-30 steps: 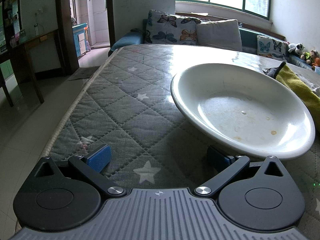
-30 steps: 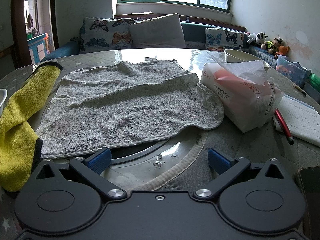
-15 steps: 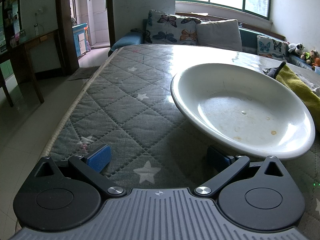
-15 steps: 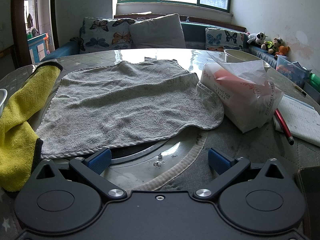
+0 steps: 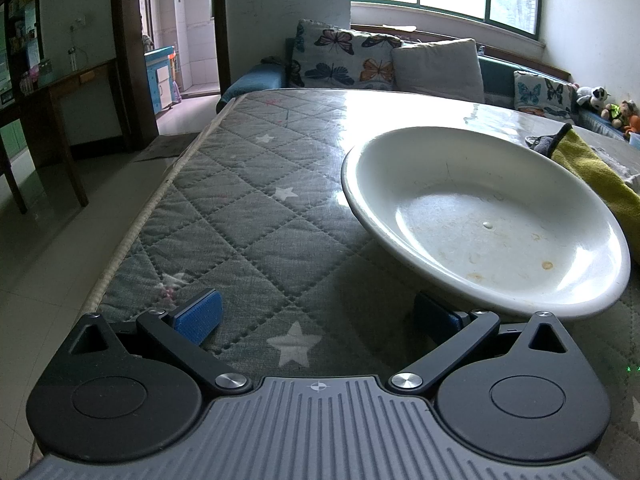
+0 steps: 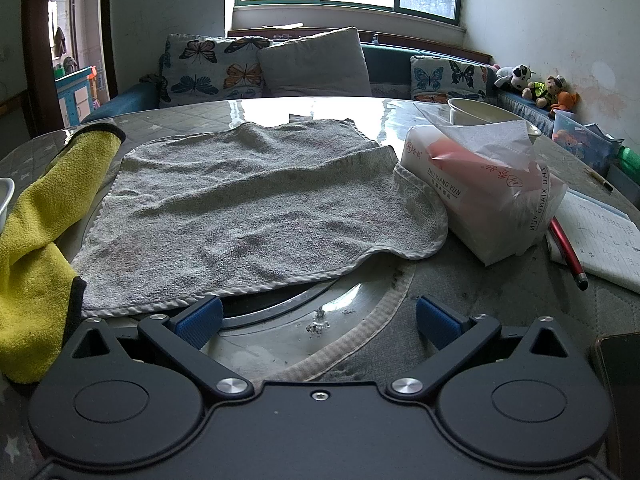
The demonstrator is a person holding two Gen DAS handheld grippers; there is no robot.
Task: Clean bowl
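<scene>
A wide, shallow white bowl (image 5: 484, 216) with small brown stains rests on the quilted table cover, ahead and to the right in the left wrist view. My left gripper (image 5: 316, 314) is open just before its near rim; the right blue pad sits under that rim. In the right wrist view a grey towel (image 6: 248, 208) lies spread flat, and a yellow cloth (image 6: 36, 232) is bunched at its left. My right gripper (image 6: 318, 318) is open at the towel's near hem, with nothing between its fingers. A sliver of the bowl's rim (image 6: 5, 196) shows at the far left.
A pack of tissues (image 6: 492, 192) stands right of the towel, with a small white bowl (image 6: 472, 110) behind it. A red pen (image 6: 568, 252) and a notebook (image 6: 600, 240) lie at the right. The table's left edge (image 5: 152, 208) drops to the floor. A sofa with cushions lines the far side.
</scene>
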